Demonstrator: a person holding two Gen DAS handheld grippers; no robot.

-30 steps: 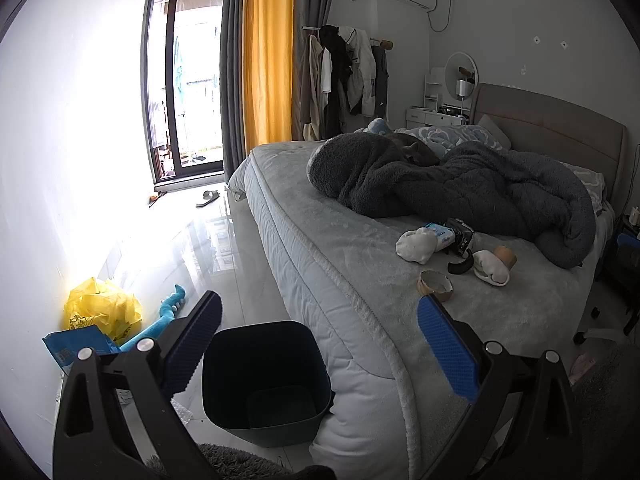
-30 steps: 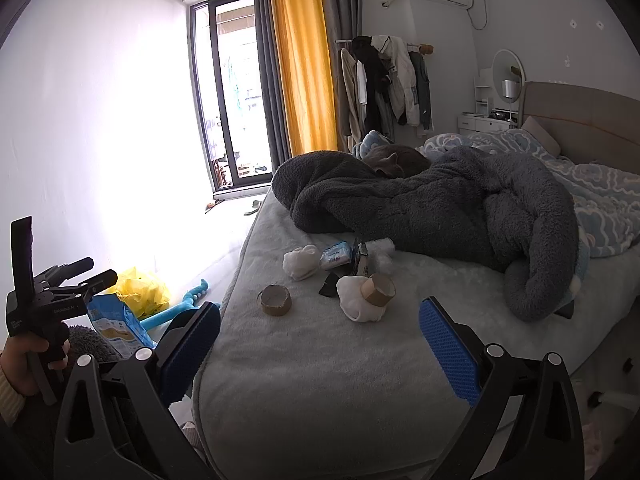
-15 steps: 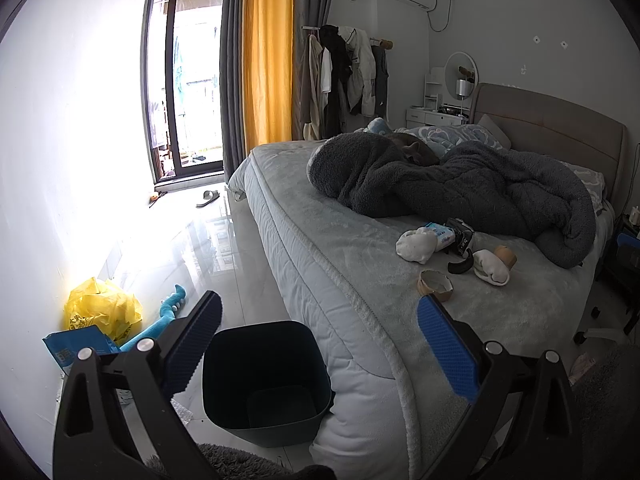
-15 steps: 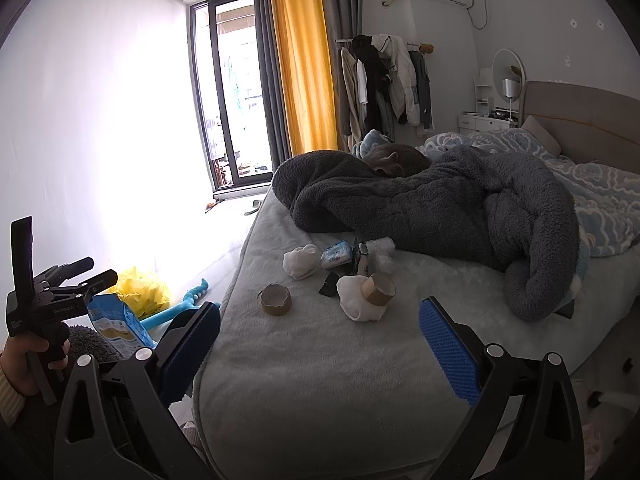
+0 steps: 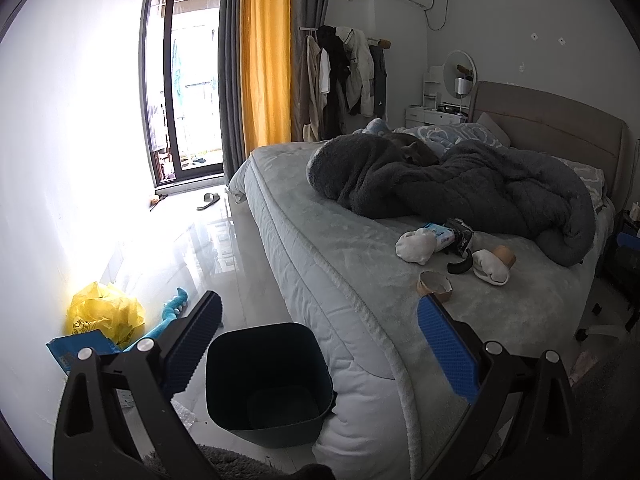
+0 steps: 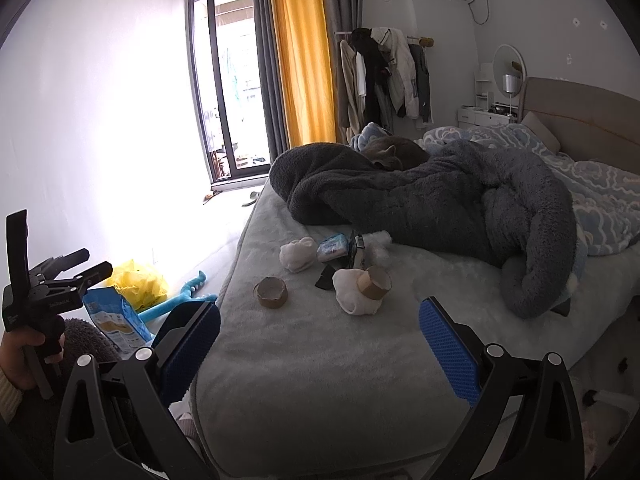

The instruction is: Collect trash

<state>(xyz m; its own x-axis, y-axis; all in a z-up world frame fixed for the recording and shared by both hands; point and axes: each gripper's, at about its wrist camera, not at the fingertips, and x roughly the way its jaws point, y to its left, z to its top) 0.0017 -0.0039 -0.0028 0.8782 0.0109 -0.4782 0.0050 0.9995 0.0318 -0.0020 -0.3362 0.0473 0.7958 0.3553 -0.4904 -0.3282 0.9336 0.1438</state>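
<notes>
Trash, one cluster, lying on the grey bed toward its foot-side edge, just in front of the heaped dark blanket; nearest item a short cardboard tape core, lying with its open end tilted up and sitting closest to the bed's near edge; behind it and to the right a white wad with a second cardboard core pressed against it, the tube's axis pointing up and to the right; a black scrap between the two; farther back a crumpled white tissue, a small blue-and-white packet and a dark wrapper beside it, touching the blanket's hem. Right gripper: jaws spread wide, nothing between them, held over the near edge of the bed with the cluster straight ahead and slightly left of centre; judged the nearer hand, with a clear forward reach to the tape core. Left gripper: jaws likewise spread and empty, held off the bed's side edge, the cluster lying ahead and well to its right across the mattress. Receptacle: dark bin, on the floor, touching the bed's side edge, directly under the left gripper's view, apparently empty. Outlying floor items along the wall: yellow bag, blue packet, teal toy; whether these count as trash cannot be told.
</notes>
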